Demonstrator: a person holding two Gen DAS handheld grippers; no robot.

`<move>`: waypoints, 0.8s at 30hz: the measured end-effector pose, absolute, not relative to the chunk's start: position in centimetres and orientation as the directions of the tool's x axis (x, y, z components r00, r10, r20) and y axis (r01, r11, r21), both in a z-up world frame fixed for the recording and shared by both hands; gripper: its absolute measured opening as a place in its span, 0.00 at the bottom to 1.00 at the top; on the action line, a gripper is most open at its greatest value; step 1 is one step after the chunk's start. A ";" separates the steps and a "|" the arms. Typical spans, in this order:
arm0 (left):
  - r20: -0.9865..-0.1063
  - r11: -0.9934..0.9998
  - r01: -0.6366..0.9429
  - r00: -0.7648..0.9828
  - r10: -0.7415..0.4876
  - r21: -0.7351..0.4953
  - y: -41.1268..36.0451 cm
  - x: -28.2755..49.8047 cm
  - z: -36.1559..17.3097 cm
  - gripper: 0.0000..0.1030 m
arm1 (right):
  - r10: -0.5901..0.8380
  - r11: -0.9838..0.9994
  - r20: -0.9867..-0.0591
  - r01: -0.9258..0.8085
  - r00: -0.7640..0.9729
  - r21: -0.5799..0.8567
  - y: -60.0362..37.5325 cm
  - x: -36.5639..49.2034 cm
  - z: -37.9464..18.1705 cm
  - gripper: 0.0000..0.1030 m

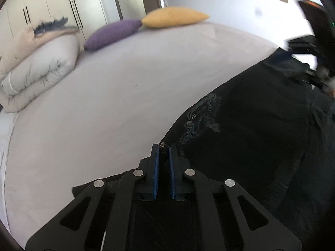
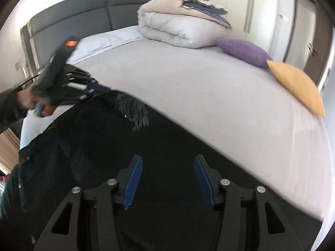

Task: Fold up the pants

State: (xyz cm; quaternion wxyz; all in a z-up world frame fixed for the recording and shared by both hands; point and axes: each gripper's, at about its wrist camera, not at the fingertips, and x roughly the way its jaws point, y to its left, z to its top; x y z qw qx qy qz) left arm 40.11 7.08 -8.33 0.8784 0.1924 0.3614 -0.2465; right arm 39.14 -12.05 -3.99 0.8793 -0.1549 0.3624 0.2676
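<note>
A folded duvet [image 1: 39, 71], a purple cushion [image 1: 113, 34] and a yellow cushion [image 1: 174, 17] sit along the far side of a bed [image 1: 125, 96] with a pale grey sheet. Black pants [image 1: 251, 125] lie spread on the near part of the bed. The left gripper [image 1: 164, 148] has its jaws pinched closed on an edge of the pants, while the right gripper [image 2: 168, 160] hangs just over the dark fabric with its jaws apart, holding nothing.

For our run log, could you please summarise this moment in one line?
left claw: shut on pants edge | right claw: open above pants | bed: pants lying unfolded
</note>
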 end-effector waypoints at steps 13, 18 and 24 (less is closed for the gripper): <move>-0.658 0.822 0.550 0.675 -0.334 0.147 10.7 37.2 -7.6 0.07 | 0.251 0.730 -0.822 -0.657 0.511 -0.185 -5.6 44.1 -6.8 0.10; -0.647 0.834 0.539 0.679 -0.347 0.119 11.4 36.9 -6.9 0.07 | 0.296 0.788 -0.808 -0.608 0.510 -0.095 -5.7 43.7 -6.0 0.05; -0.631 0.853 0.516 0.687 -0.360 0.076 12.7 34.0 -6.0 0.07 | 0.423 0.799 -0.779 -0.596 0.463 0.080 -3.8 41.9 -5.6 0.05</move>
